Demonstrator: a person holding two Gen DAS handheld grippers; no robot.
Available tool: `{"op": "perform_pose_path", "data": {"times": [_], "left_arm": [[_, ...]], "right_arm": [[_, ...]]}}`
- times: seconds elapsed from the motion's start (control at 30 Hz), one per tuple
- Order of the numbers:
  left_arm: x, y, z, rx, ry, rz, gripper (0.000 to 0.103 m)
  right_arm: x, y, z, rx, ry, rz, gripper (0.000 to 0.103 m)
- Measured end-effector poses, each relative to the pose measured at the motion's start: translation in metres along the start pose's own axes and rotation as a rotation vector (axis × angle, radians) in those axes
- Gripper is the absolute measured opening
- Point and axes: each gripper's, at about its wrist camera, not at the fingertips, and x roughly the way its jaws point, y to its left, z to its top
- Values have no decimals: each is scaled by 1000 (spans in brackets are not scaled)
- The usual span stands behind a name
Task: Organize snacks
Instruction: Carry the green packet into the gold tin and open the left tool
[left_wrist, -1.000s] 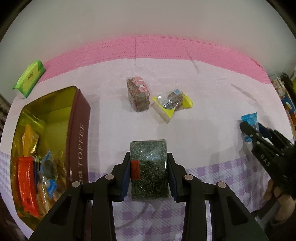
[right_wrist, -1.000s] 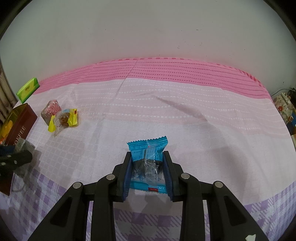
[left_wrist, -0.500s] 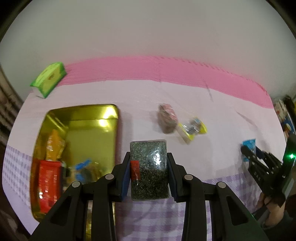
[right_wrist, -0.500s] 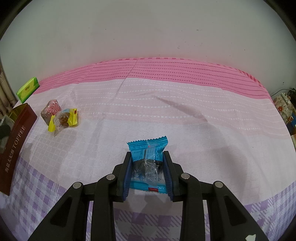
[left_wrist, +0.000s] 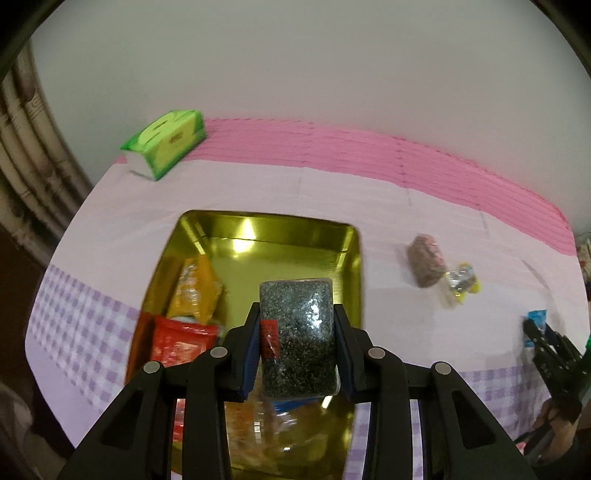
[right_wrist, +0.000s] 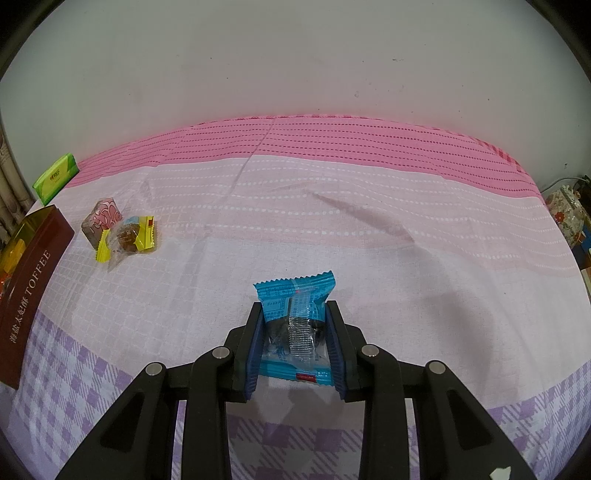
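Left wrist view, fingers (left_wrist: 255, 343) clamped on speckled packet (left_wrist: 298, 338) above tin (left_wrist: 352, 258), right fingers (right_wrist: 256, 343) pinching blue wrapper (right_wrist: 295, 325).

- The left gripper (left_wrist: 297, 339), filling the lower part of its own wrist view, is matte black plastic with two forked linkage arms per side.
- Round silver pivot pins sit on each arm.
- Its fingers (left_wrist: 250, 350) carry ribbed blue pads.
- The right gripper (right_wrist: 295, 339) has the same black build, silver pins and blue pads.
- At the lower right of the left view, bare skin of the right hand (left_wrist: 554, 424) shows.
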Motion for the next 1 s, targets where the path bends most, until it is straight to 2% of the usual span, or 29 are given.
{"op": "perform_pose_path", "data": {"times": [0.27,1.0], "left_arm": [[7,22,-6,-14,17,56,36],[34,46,-28,21,109,96,36]], "right_arm": [[0,0,0,-1,0,0,30],[0,0,1,-3,1,0,30]]}}
